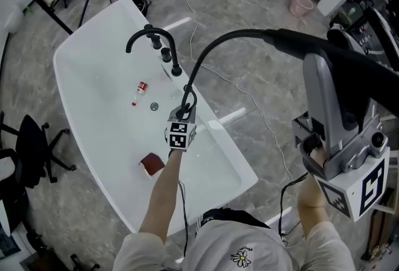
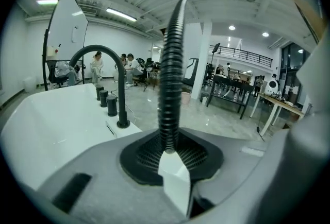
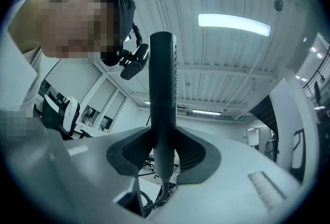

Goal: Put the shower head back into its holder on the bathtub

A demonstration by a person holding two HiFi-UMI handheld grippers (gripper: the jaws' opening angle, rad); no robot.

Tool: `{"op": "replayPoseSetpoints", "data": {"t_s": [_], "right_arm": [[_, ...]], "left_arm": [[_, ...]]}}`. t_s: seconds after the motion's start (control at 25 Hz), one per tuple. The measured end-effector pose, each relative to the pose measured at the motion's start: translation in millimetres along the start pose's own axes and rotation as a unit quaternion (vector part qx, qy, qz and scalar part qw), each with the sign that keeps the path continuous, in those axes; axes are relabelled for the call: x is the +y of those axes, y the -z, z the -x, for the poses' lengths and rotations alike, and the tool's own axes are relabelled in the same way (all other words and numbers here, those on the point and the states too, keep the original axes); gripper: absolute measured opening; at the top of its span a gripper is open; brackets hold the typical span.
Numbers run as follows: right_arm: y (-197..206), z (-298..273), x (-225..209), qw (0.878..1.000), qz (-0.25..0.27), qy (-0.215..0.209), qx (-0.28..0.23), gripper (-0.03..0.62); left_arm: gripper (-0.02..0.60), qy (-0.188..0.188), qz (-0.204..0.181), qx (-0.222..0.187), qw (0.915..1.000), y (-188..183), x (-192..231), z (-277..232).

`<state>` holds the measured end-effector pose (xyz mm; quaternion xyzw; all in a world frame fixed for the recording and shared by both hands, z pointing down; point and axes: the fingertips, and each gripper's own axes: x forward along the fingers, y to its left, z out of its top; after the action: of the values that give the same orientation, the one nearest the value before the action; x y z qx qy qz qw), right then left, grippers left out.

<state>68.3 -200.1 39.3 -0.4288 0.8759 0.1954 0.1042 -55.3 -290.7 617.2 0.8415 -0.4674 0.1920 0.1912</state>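
Note:
A black ribbed shower hose (image 1: 215, 48) rises from the right rim of the white bathtub (image 1: 93, 76) and arcs over to the black shower head handle (image 1: 293, 39). My left gripper (image 1: 185, 109) is low at the rim, shut on the hose (image 2: 170, 63) just above where it leaves the tub. Its pads (image 2: 206, 158) press on the hose on both sides. My right gripper (image 1: 317, 59) is up at the right, beside the tub, shut on the handle (image 3: 162, 94). The black arched faucet (image 1: 153, 36) and its knobs stand on the rim beyond my left gripper. I cannot make out a separate holder.
In the tub lie a small red-and-white bottle (image 1: 140, 90), the drain (image 1: 154, 106) and a dark red object (image 1: 151, 164). A black office chair (image 1: 31, 139) stands left of the tub. Cables cross the floor behind it, and a pink bucket (image 1: 301, 5) sits far right.

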Motion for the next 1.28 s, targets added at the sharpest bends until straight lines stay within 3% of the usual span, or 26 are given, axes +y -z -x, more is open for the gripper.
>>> {"op": "replayPoseSetpoints", "data": {"t_s": [0.2, 0.36, 0.72, 0.88, 1.12, 1.28], "right_arm": [[27, -6, -1, 1.0, -0.016, 0.004, 0.017, 0.141], [62, -8, -4, 0.999, -0.028, 0.009, 0.045, 0.141], [169, -22, -9, 0.991, -0.069, 0.005, 0.114, 0.141], [207, -26, 0, 0.988, -0.09, -0.015, 0.128, 0.141], [233, -28, 15, 0.981, -0.144, -0.051, 0.116, 0.141], [243, -27, 18, 0.975, -0.181, -0.063, 0.113, 0.141]], "left_arm": [[0.063, -0.026, -0.02, -0.035, 0.9988, -58, 38, -23], [0.063, -0.025, -0.046, -0.032, 0.9981, -71, 53, -40], [0.063, -0.023, -0.038, 0.001, 0.999, -17, 76, -86], [0.063, -0.018, -0.04, 0.009, 0.999, -4, 82, -110], [0.067, -0.009, -0.05, 0.049, 0.9975, 38, 83, -150], [0.067, -0.019, -0.039, 0.045, 0.9981, 44, 86, -154]]}}
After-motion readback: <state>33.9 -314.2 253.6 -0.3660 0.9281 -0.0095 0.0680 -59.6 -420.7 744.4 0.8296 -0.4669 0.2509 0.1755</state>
